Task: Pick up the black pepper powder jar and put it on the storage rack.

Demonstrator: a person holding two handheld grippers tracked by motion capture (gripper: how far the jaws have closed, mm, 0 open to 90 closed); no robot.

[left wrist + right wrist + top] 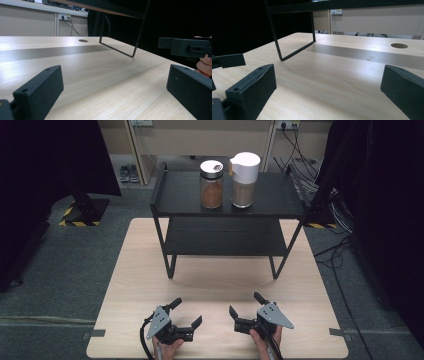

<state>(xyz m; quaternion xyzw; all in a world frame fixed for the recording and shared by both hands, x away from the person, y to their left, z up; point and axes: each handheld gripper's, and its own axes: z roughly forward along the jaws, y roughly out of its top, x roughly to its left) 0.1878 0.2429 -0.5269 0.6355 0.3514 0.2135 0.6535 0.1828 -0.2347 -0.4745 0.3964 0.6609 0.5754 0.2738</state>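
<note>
The left gripper [188, 312] and the right gripper [246, 304] rested low near the front edge of the table [130, 270], each in a hand, their jaws spread wide and empty. They pointed inward at each other, likely a resting pose that left the way forward clear.

The 2 jars stood well apart from them on the top shelf of the black rack [165, 202], which sat toward the table's back edge. The glass jar [211, 185] with a silver lid and reddish-brown powder stood near the shelf's middle; the white-lidded jar [244, 180] stood just beside it, toward the shelf's right edge. Upright and near together, they seemed set out for an easy reach. The lower shelf [225, 237] looked bare, perhaps left free to receive them.
</note>
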